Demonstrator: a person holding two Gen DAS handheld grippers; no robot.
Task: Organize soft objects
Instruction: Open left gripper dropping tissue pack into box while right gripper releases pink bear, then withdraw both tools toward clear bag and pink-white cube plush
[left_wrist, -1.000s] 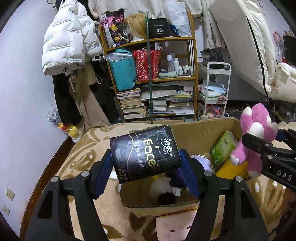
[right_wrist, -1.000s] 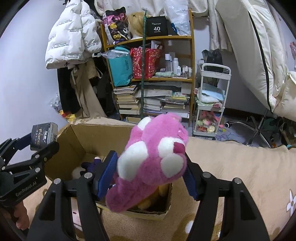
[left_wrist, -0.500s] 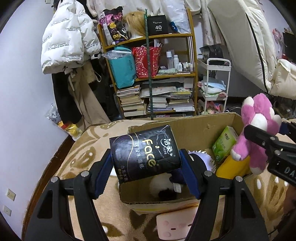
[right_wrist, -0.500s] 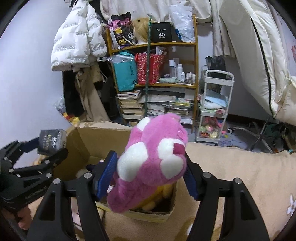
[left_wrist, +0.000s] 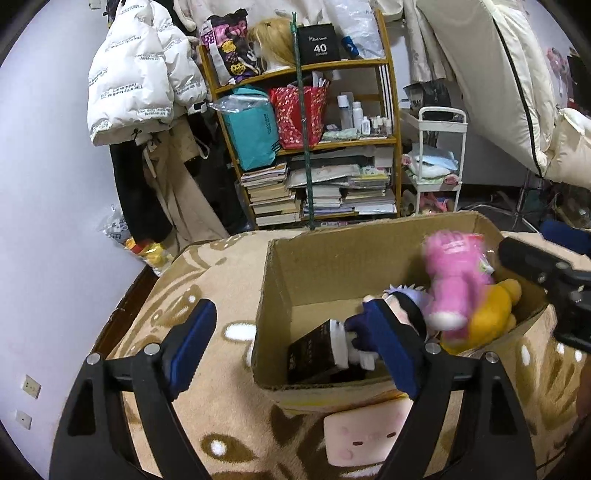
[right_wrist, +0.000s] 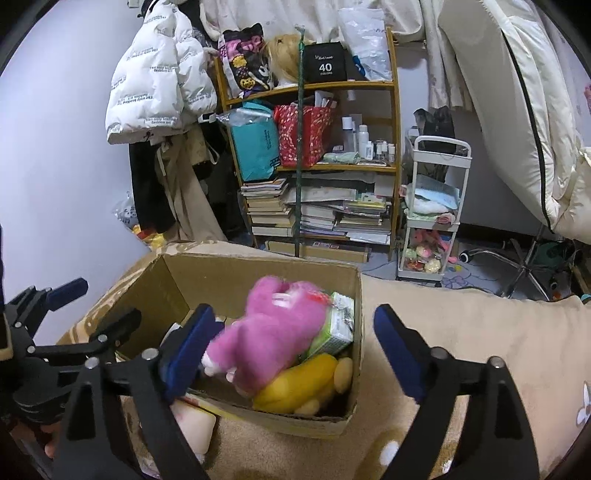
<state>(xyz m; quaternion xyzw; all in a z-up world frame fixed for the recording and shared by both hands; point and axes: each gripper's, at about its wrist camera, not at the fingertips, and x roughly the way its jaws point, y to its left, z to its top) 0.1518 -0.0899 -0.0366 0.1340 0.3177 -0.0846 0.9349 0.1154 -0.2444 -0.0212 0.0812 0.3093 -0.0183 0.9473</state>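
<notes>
Both your left gripper (left_wrist: 291, 343) and right gripper (right_wrist: 291, 343) are wide open and empty, so lift them straight up from the box (right_wrist: 258, 269).

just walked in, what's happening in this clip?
A person with two handheld grippers is packing soft things into a cardboard box on a bed. Both the left gripper and right gripper are open and empty. The black tissue pack lies inside the box, and the pink plush toy, motion-blurred, sits on a yellow plush.
</notes>
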